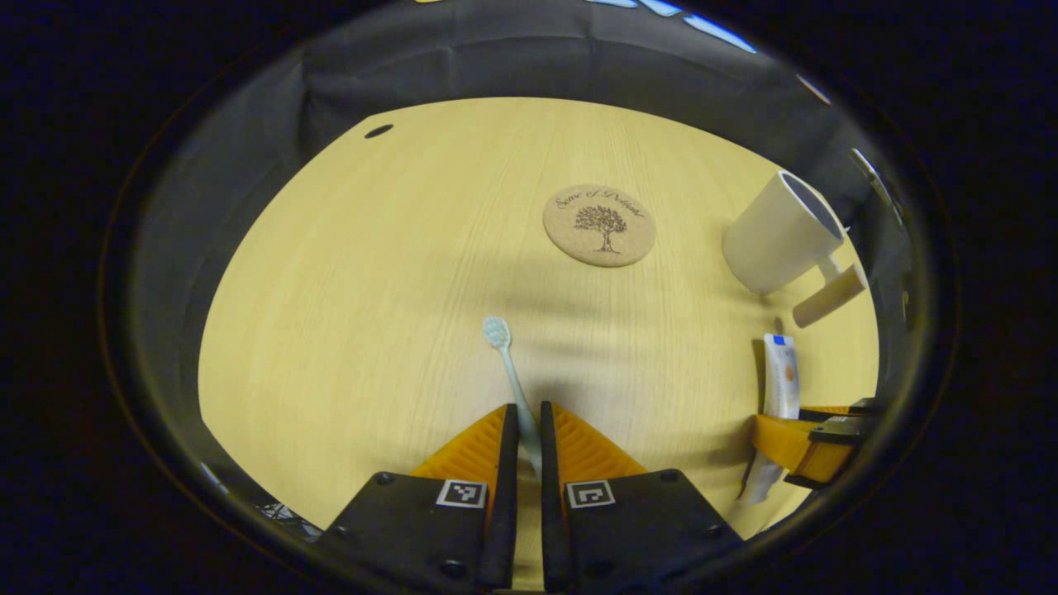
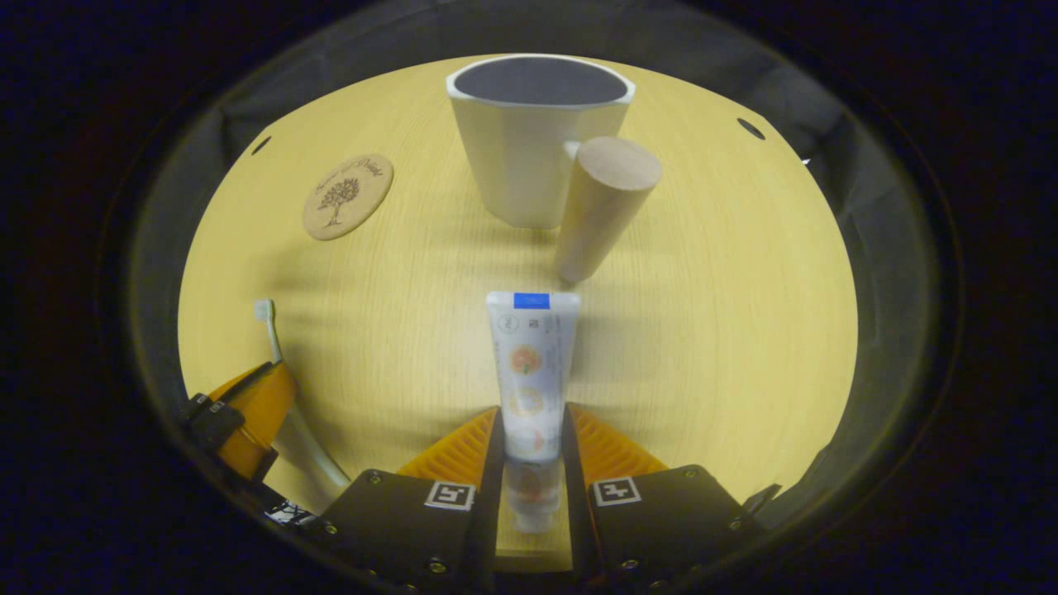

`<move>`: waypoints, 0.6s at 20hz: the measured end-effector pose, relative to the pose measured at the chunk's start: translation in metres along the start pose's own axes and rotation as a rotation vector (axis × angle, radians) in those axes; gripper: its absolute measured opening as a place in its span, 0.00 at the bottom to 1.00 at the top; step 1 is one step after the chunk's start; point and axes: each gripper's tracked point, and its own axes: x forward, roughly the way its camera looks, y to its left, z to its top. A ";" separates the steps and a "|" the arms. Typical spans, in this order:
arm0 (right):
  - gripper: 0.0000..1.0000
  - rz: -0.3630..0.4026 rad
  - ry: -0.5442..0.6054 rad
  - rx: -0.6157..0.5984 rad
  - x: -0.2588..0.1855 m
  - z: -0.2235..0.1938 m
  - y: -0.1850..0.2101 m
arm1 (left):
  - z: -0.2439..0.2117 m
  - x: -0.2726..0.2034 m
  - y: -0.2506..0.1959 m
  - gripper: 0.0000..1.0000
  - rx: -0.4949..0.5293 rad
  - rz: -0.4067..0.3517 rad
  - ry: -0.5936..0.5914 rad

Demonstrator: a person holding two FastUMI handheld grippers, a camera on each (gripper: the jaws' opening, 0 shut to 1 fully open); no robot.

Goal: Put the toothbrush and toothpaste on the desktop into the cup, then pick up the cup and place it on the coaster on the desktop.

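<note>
the right tool [image 2: 533, 430] is closed on the toothpaste [image 2: 529, 364], both fingers pressing the tube near its lower end. the tube's long axis runs straight ahead along the fingers, its flat crimped end pointing to 12 o'clock. the cup [image 2: 533, 136] stands upright at 12 o'clock from that tip, mouth open upward, its thick wooden handle [image 2: 603, 207] turned toward the tool and lying between tube tip and cup wall, slightly to 1 o'clock. that is the relation the coming move turns on: tube and cup are in line, but the handle sits close to the path, so the tube likely has to rise above the rim and tip end-down to go in.

the left tool [image 1: 522, 430] is closed narrow on the toothbrush [image 1: 512, 380], gripped low on its stem, the bristle head pointing to 12 o'clock, a touch to 11. from this tool the cup [image 1: 781, 235] lies far off at 2 o'clock, and the coaster [image 1: 599, 225] is ahead at about 12 to 1 o'clock, bare on the desk [image 1: 372, 289].

the right tool is clearly the nearer to the cup, so the toothpaste looks the natural first drop. neither item is in the cup yet.
</note>
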 end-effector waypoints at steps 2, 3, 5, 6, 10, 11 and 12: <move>0.38 0.004 -0.012 -0.008 0.000 0.000 -0.001 | 0.001 0.000 0.000 0.22 -0.012 0.000 -0.014; 0.38 0.008 -0.021 -0.008 0.001 -0.003 0.000 | 0.002 0.000 0.000 0.22 -0.021 -0.002 -0.027; 0.29 0.011 -0.026 -0.013 -0.002 -0.002 -0.002 | 0.006 0.000 0.001 0.09 -0.039 -0.001 -0.050; 0.29 0.013 -0.030 -0.016 -0.003 -0.001 -0.002 | 0.006 0.001 0.000 0.09 -0.037 -0.001 -0.051; 0.29 0.042 -0.041 -0.016 -0.004 -0.001 -0.001 | 0.007 0.002 -0.003 0.09 -0.032 0.002 -0.062; 0.29 0.057 -0.040 -0.010 -0.004 -0.003 0.000 | 0.007 0.002 -0.004 0.09 -0.031 -0.003 -0.067; 0.29 0.072 -0.033 -0.004 -0.005 -0.004 0.001 | 0.007 0.001 -0.005 0.09 -0.032 -0.004 -0.066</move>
